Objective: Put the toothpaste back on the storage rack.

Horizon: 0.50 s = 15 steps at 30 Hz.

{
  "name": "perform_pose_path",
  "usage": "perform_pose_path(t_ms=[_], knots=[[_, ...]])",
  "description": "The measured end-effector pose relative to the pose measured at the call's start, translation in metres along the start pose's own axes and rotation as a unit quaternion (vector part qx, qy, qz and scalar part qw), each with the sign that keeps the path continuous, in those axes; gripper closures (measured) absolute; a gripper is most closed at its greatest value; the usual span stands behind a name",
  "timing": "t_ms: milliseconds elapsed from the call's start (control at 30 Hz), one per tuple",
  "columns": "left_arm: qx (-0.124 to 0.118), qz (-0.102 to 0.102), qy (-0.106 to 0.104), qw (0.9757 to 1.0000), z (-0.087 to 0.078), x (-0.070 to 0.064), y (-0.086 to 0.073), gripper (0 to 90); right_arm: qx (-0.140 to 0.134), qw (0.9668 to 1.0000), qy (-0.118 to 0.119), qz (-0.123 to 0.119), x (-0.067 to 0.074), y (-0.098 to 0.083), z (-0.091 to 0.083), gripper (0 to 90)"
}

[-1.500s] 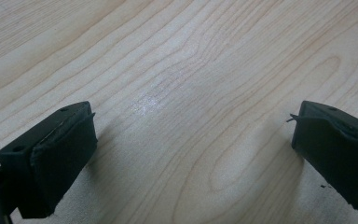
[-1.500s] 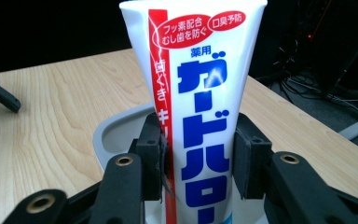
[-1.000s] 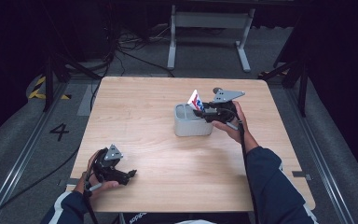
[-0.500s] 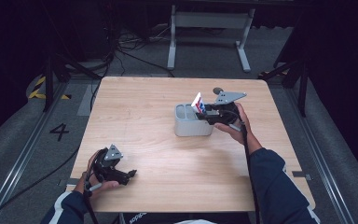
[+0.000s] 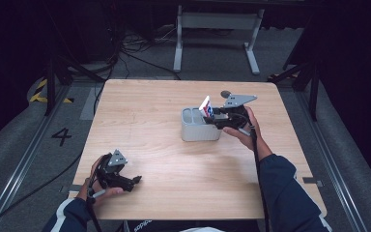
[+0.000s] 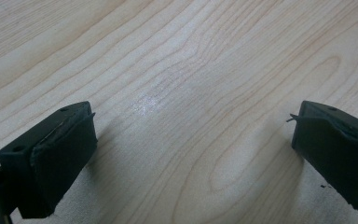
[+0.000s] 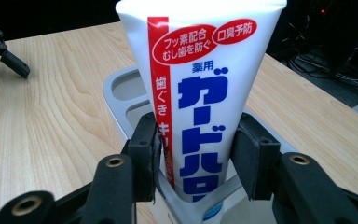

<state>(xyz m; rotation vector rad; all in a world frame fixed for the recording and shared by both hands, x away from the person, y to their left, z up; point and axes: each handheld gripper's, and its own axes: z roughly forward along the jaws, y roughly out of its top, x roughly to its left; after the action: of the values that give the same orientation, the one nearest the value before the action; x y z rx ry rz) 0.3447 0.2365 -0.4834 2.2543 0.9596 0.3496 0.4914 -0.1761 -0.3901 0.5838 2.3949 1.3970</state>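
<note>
One toothpaste tube (image 7: 200, 93), one grey holder (image 5: 193, 130), one wooden table (image 5: 174, 169), two hand-held grippers: left (image 5: 134, 181), right (image 5: 211, 117).

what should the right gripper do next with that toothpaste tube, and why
Probably open a little wider and back straight away. The toothpaste tube already stands in a compartment of the grey holder, and the right gripper has just been opening its jaws, which still flank the tube closely. The left gripper rests open near the table's front edge.
</note>
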Motion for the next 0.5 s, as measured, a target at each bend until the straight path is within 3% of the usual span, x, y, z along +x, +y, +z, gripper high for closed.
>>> perform_pose_path(t_ms=[500], knots=[[0.0,0.001,0.0,1.0,-0.0001,0.0,0.0,0.2,-0.005,0.9999,0.002,0.009,0.0034,0.002,-0.0021,51.5]])
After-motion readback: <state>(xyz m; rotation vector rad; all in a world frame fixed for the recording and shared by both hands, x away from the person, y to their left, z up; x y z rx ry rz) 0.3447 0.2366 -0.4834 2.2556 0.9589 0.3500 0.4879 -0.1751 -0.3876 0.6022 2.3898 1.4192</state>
